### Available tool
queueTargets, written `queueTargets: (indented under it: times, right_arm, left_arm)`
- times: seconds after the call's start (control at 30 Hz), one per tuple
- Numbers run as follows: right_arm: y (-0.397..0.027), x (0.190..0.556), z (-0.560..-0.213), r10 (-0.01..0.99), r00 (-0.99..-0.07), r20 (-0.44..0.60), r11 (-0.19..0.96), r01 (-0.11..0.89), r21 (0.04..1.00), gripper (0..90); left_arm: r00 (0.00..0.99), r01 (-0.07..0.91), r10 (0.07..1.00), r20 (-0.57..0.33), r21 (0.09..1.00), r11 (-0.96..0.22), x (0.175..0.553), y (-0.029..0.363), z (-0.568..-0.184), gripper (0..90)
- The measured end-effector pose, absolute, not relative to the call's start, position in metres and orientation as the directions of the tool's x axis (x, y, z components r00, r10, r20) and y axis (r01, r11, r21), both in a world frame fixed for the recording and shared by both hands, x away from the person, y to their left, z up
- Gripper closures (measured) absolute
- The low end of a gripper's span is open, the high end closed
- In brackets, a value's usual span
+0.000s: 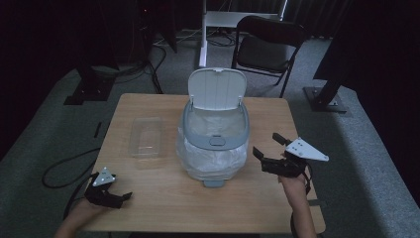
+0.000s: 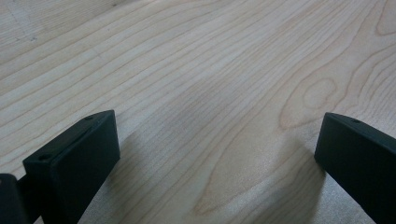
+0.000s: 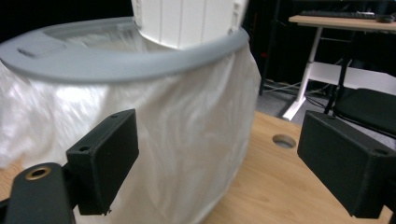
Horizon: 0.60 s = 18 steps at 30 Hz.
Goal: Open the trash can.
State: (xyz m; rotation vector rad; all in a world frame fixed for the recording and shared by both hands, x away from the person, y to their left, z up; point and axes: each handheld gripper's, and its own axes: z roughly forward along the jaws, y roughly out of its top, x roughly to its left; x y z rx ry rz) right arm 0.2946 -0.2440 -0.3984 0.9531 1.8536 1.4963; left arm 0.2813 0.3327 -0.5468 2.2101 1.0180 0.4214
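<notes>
At mid-bench stands the bin, lid tipped up and back, a white bag draped over its sides under the grey rim. The right tool hangs just beside the bin's right flank, jaws wide apart and empty; in the right gripper view the bag sits between and beyond them, not yet touched. I judge this the approach step: the right hand is lining up on the bag or rim (which of the two I cannot tell, the high view being dim). The next move likely calls for easing in and pinching the thin film without shoving the bin, since it would slide easily.

The left tool rests low at the near left corner, jaws open over bare wood, well apart from the bin. A clear tray lies left of the bin, near it but out of the right hand's path. Beyond the bench stands a chair. Nothing blocks the reach.
</notes>
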Motion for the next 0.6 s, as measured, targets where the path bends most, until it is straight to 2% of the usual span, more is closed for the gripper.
queueTargets:
  times: [0.6]
  right_arm:
    - [-0.282,0.292,-0.473,0.881,-0.467,0.07,0.075,0.286,0.955,12.1]
  left_arm:
    - [0.639,0.555,0.769,0.016,0.683,-0.475,0.281,0.332,-0.547,0.9]
